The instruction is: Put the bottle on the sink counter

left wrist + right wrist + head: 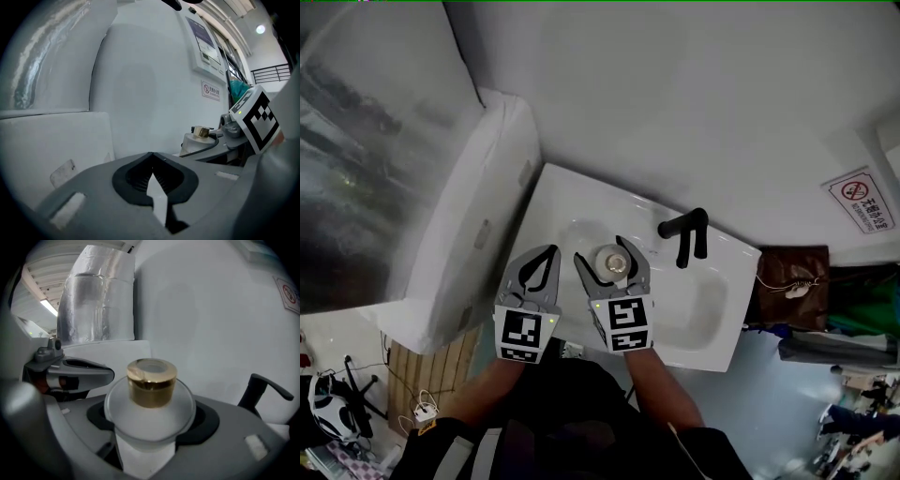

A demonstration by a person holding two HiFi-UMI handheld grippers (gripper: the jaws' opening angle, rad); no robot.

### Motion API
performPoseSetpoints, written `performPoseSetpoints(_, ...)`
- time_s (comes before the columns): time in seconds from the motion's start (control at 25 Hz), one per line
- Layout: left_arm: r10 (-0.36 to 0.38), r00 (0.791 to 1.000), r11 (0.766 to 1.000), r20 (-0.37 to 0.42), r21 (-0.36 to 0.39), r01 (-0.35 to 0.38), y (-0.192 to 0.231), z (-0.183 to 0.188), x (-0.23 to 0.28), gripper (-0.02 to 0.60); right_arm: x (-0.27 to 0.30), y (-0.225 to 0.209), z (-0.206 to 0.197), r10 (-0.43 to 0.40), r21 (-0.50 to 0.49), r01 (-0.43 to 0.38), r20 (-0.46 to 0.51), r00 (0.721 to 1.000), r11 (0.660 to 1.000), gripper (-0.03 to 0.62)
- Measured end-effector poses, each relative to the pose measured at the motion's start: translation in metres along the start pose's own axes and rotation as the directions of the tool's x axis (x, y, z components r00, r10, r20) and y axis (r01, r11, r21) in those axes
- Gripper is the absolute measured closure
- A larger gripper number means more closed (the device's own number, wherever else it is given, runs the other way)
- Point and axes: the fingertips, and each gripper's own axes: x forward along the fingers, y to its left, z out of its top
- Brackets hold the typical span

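Bottle (150, 409) base out of view

Head view steeply above sink (712, 300); gripper views level, facing wall (150, 93).
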Motion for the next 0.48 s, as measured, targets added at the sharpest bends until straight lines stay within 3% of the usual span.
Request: performPoseSetpoints(0.48,0.013,0.999,1.0,-0.031,-0.018,-0.014,0.029,-0.015,0.052,0.578,0.065,-0.02,0.0,0.01,-0.011,-0.01,-0.016,1.0,1.0,0.253)
